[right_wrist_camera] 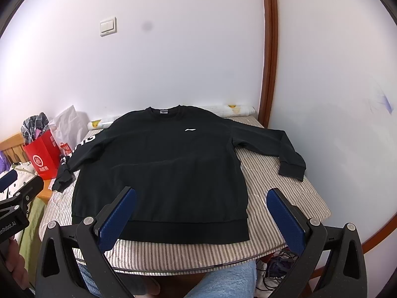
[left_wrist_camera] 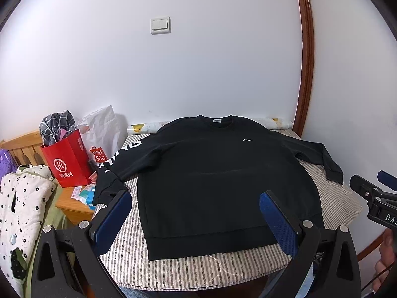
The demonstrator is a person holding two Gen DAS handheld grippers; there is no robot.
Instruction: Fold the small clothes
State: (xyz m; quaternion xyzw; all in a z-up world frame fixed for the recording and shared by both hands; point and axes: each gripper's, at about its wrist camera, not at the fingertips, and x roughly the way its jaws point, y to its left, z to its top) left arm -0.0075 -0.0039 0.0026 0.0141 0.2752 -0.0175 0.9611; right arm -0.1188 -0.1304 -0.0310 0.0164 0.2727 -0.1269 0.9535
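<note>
A black sweatshirt [left_wrist_camera: 211, 178] lies flat, front up, on a striped table cover [left_wrist_camera: 188, 270], collar toward the wall and both sleeves spread out. It also shows in the right wrist view [right_wrist_camera: 161, 168]. Its left sleeve [left_wrist_camera: 119, 164] with white letters hangs over the table's left edge; its right sleeve [right_wrist_camera: 275, 146] lies on the cover. My left gripper [left_wrist_camera: 196, 213] is open and empty above the hem. My right gripper [right_wrist_camera: 201, 211] is open and empty above the hem's right part; it also shows in the left wrist view [left_wrist_camera: 372, 186].
A red paper bag [left_wrist_camera: 67, 161] and a white bag [left_wrist_camera: 104, 134] stand on a wooden nightstand [left_wrist_camera: 72, 208] at the left. A floral quilt [left_wrist_camera: 22, 203] lies far left. A rolled sheet [left_wrist_camera: 148, 126] lies along the wall. A wooden door frame [left_wrist_camera: 305, 57] stands right.
</note>
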